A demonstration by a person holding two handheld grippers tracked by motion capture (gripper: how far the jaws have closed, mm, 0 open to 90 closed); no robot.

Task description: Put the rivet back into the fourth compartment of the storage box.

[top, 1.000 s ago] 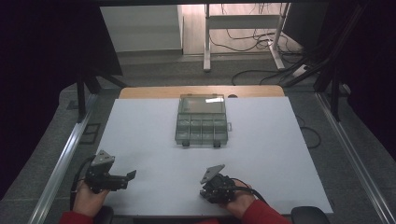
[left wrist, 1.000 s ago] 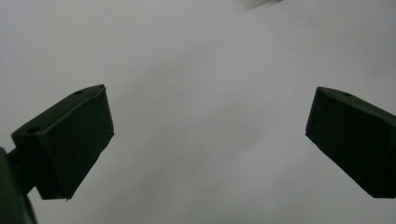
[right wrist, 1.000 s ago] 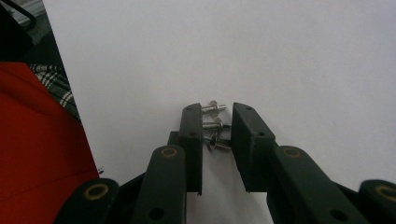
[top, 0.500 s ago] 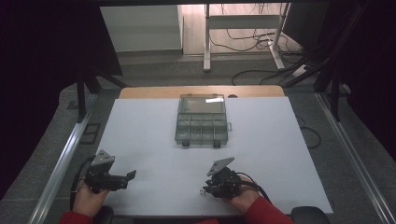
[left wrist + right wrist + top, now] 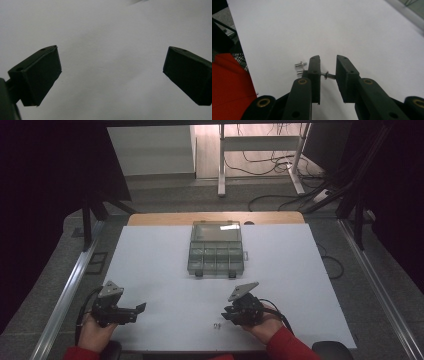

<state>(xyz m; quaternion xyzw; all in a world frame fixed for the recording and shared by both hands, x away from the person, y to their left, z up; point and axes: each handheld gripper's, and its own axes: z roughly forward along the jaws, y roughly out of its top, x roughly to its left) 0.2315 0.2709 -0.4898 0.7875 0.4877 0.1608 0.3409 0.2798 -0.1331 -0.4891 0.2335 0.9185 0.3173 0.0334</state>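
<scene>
In the right gripper view, my right gripper (image 5: 328, 63) is shut on a small silver screw (image 5: 329, 75), which spans the narrow gap between the jaws just above the white table. Two more loose screws (image 5: 300, 64) lie on the table beside the left jaw; in the high view they are tiny specks (image 5: 216, 325) left of and nearer than the right gripper (image 5: 226, 314). My left gripper (image 5: 141, 309) rests at the near left. In its own view it (image 5: 112, 65) stands wide open over bare table with nothing between the jaws.
A clear plastic compartment box (image 5: 216, 254) with an open lid sits at the middle back of the white table (image 5: 300, 270). A red sleeve (image 5: 229, 87) lies close by the table's near edge. Metal rails run along both sides of the table.
My right gripper has shifted slightly forward and to the right, away from the loose screws. The left gripper has stayed where it was.
</scene>
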